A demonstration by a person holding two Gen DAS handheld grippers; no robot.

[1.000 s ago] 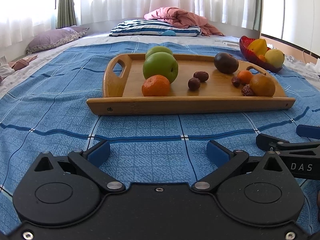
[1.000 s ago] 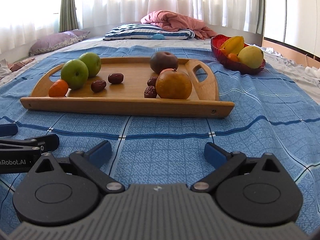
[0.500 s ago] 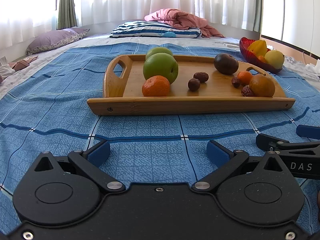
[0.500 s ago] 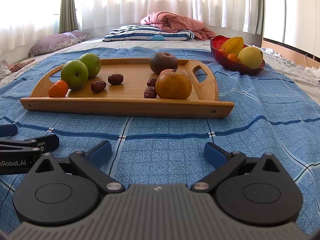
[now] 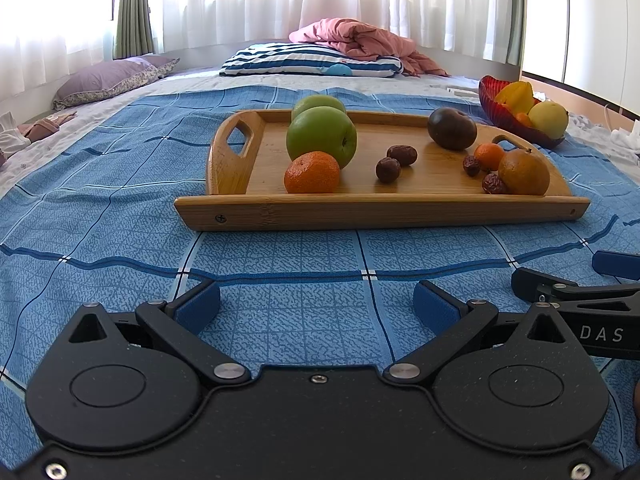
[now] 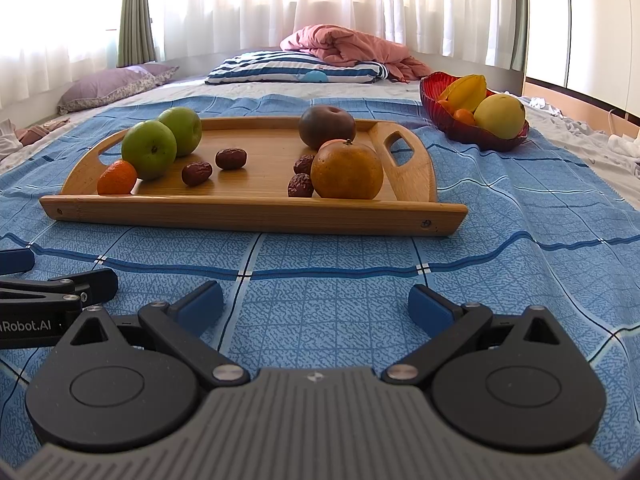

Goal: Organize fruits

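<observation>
A wooden tray [image 5: 380, 212] [image 6: 252, 214] lies on the blue bedspread ahead of both grippers. It carries two green apples [image 5: 321, 136] [image 6: 149, 155], a small tangerine [image 5: 312, 173] [image 6: 117, 178], several dark dates [image 5: 388, 169] [image 6: 196, 173], a dark round fruit [image 5: 452, 128] [image 6: 327, 127] and a big orange fruit [image 5: 523, 172] [image 6: 346, 170]. A red glass bowl [image 5: 504, 118] [image 6: 476, 134] at the back right holds yellow and orange fruit. My left gripper [image 5: 317, 307] and my right gripper [image 6: 316, 304] both stand open and empty, low over the bedspread, well short of the tray.
Farther back on the bed lie a striped pillow [image 5: 312, 65], a pink blanket [image 5: 360, 40] and a purple pillow [image 5: 108, 82]. Curtained windows line the far wall. The other gripper's fingers [image 5: 560, 286] [image 6: 60, 286] show at each view's side edge.
Both views have shifted very slightly; the tray sits marginally lower in the frames. Nothing was taken hold of or let go.
</observation>
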